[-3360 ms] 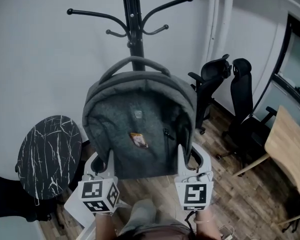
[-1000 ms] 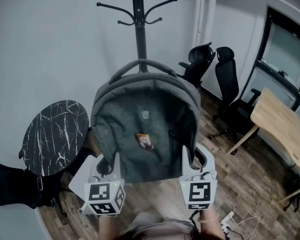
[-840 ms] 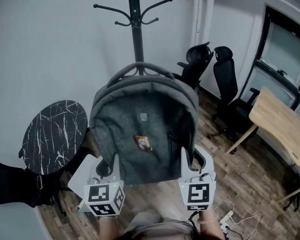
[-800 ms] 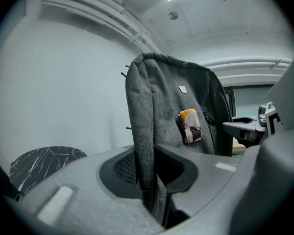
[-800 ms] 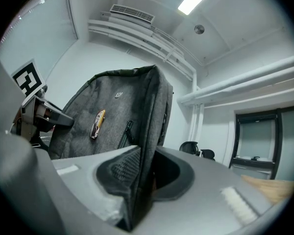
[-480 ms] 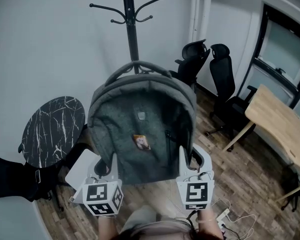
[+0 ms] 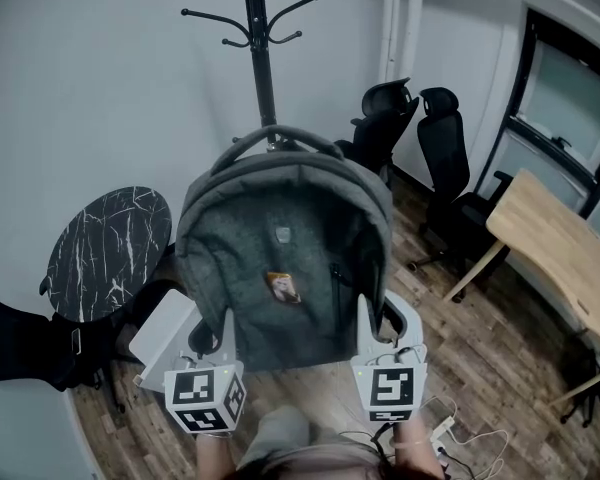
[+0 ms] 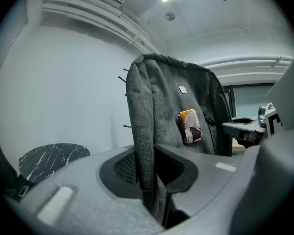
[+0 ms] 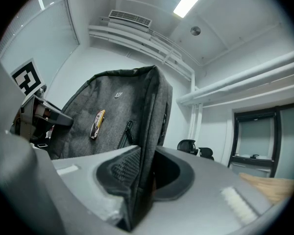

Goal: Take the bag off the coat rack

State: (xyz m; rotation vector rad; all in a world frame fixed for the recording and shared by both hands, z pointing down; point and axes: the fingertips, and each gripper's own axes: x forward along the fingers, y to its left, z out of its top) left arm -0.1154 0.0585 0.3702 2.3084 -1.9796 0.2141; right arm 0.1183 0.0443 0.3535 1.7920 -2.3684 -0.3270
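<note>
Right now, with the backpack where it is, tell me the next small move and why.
Probably draw the grey backpack a little toward you and start lowering it. The left gripper and right gripper are each shut on a side edge, and its top handle sits well below the hooks of the coat rack, on none of them, so it looks free.

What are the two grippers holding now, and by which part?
Both hold the grey backpack by its lower side edges: the left gripper pinches the left edge between its fingers, the right gripper the right edge.
</note>
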